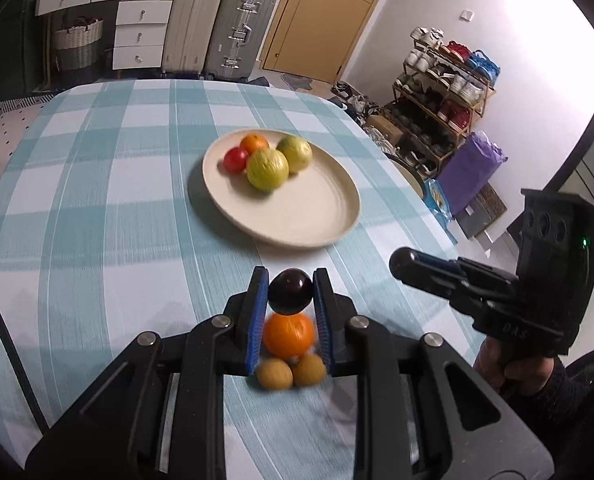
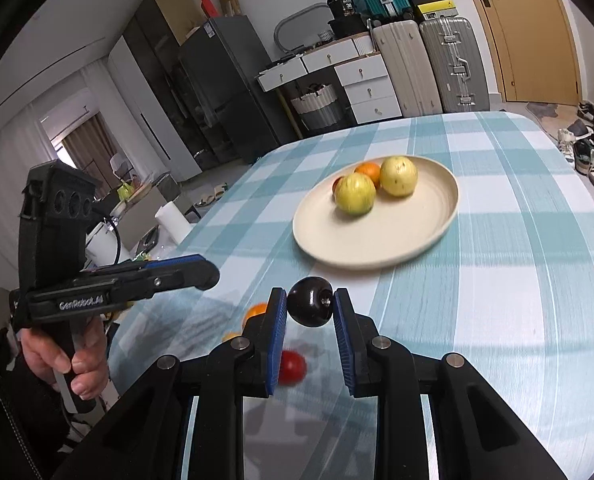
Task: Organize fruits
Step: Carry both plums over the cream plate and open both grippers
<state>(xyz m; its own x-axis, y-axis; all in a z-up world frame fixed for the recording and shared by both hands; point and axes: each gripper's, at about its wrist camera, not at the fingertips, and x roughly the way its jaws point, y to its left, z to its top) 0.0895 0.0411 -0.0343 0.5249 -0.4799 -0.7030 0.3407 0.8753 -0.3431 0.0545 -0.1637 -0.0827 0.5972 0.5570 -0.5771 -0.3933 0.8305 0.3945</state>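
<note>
Left gripper (image 1: 290,292) pinched plum (image 1: 290,291); right gripper (image 2: 310,307) pinched second plum (image 2: 310,307). Both clear of cloth (image 1: 109,184), near plate (image 1: 297,216). Plate's far side held apples (image 1: 267,169). Advice: carry level, lower into bare near side, release low to stop rolling.

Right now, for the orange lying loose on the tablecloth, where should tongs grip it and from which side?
Across its widest middle, coming down from above and closing on its left and right flanks. The orange is round, and two small yellow fruits crowd its near side, leaving the flanks free.
</note>
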